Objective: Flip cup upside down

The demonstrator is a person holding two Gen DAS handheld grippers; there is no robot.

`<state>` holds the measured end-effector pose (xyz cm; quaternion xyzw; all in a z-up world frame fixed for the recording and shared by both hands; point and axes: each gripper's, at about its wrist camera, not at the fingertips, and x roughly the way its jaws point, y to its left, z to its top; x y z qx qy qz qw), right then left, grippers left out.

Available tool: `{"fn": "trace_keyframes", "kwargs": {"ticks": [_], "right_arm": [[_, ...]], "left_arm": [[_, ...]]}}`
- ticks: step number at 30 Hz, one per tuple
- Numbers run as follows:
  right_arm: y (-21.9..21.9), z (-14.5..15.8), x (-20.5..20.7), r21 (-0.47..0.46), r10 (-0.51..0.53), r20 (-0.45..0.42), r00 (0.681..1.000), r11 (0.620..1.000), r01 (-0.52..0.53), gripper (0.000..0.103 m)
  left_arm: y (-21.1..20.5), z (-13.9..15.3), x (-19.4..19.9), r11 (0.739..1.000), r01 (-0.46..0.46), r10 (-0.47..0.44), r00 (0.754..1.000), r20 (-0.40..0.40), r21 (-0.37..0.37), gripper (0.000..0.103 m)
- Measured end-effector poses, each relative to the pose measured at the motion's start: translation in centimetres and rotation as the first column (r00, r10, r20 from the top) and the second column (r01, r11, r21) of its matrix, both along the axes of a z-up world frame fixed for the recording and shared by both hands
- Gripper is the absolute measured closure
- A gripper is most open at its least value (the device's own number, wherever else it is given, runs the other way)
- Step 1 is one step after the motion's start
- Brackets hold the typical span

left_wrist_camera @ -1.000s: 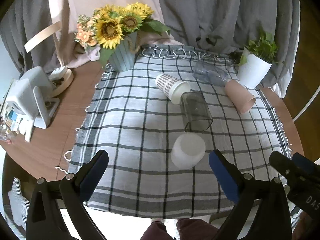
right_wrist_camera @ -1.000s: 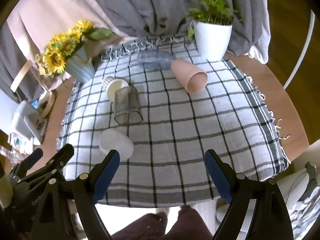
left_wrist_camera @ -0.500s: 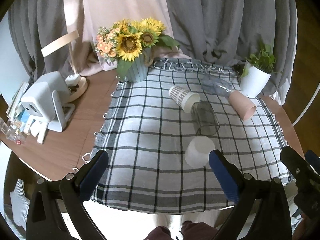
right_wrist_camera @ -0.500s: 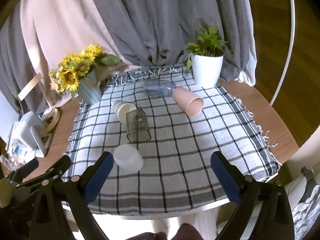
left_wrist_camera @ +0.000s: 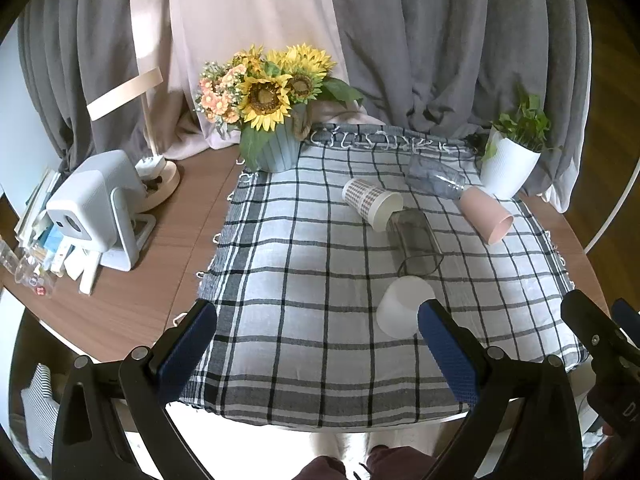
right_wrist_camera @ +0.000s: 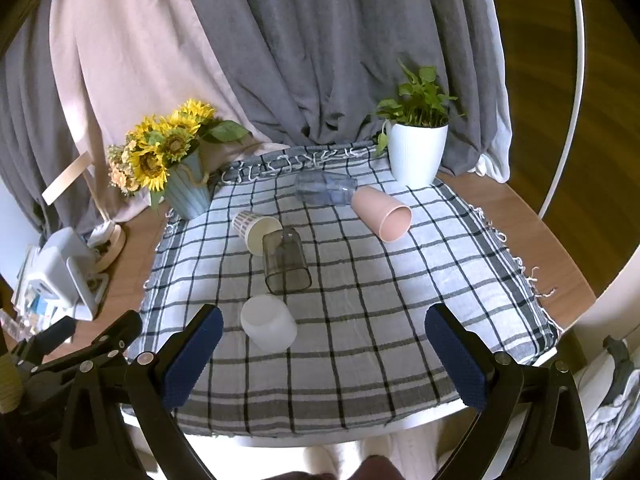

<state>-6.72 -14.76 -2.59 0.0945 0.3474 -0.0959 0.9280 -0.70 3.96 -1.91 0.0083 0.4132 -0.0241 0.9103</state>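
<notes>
White cup (right_wrist_camera: 269, 322) at 11 o'clock of the right gripper (right_wrist_camera: 323, 354) looks light, stiff, slippery; pinch its sidewall. Both it and the left gripper (left_wrist_camera: 316, 348) gape empty

Woven checked cloth (right_wrist_camera: 360, 320) covers the smooth wooden tabletop (left_wrist_camera: 152, 280). A matt white plastic cup (right_wrist_camera: 269, 322), a smoky clear tumbler (right_wrist_camera: 285, 261), a patterned paper cup (right_wrist_camera: 256, 229).
</notes>
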Motion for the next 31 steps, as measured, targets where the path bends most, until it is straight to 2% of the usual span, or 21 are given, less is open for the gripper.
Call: {"fn": "trace_keyframes", "kwargs": {"ticks": [31], "right_arm": [[0.6, 0.1, 0.4, -0.003, 0.006, 0.000, 1.000, 1.000, -0.006, 0.001]], "left_arm": [[1.0, 0.0, 0.2, 1.000, 0.004, -0.004, 1.000, -0.006, -0.005, 0.000]]}}
